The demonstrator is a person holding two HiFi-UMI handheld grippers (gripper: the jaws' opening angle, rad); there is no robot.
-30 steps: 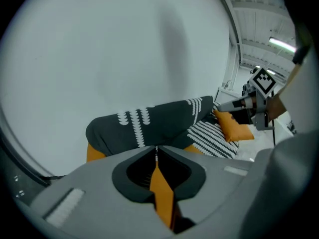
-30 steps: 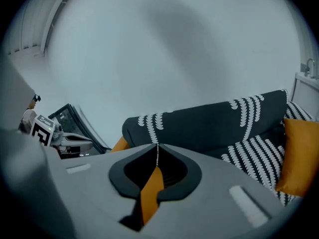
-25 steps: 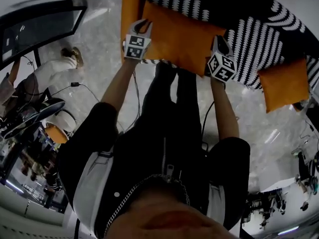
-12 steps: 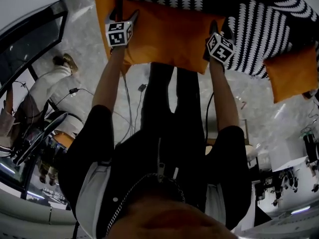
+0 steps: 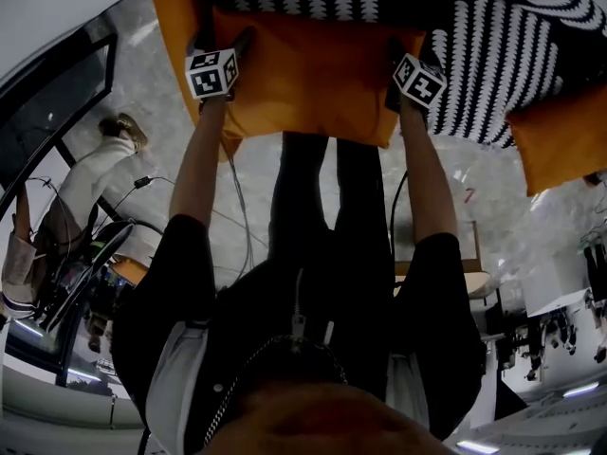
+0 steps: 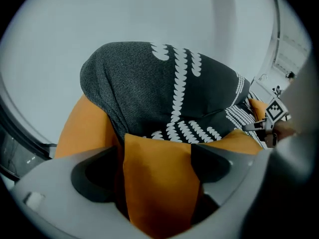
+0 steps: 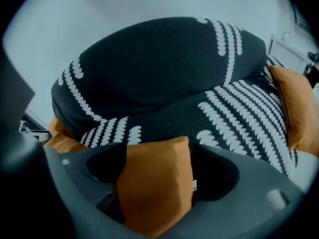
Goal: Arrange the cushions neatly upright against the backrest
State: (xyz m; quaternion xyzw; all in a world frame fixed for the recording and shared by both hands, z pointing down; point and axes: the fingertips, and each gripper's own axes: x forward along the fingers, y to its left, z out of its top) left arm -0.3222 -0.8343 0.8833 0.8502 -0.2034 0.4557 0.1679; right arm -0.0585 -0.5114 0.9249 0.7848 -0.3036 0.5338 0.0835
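While both jaw pairs have just been opening, I see from the head view a wide orange cushion (image 5: 313, 74) lying crosswise at the near edge of a black sofa (image 5: 493, 64) with rows of white marks. My left gripper (image 5: 223, 41) sits at the cushion's left end and my right gripper (image 5: 414, 55) at its right end, each at the end of an outstretched arm. Seen from the left gripper view, the jaws are spread wide and a corner of the orange cushion stands up between them; a dark gap shows on the left side, while on the right the fabric lies close to the jaw (I cannot tell whether it touches). Seen from the right gripper view, those jaws are likewise spread, with the cushion's other corner between them and dark gaps on both sides, so neither pair is pinching. Beyond that corner, a stretch of patterned seat (image 7: 239, 118) separates the cushion from the rounded backrest (image 7: 159, 63). A second orange cushion (image 5: 560, 145) lies well apart at the sofa's right end, and a third orange cushion (image 6: 82, 128) shows at the left end, beside the backrest. Pale marbled floor (image 5: 161, 159) lies below the sofa.
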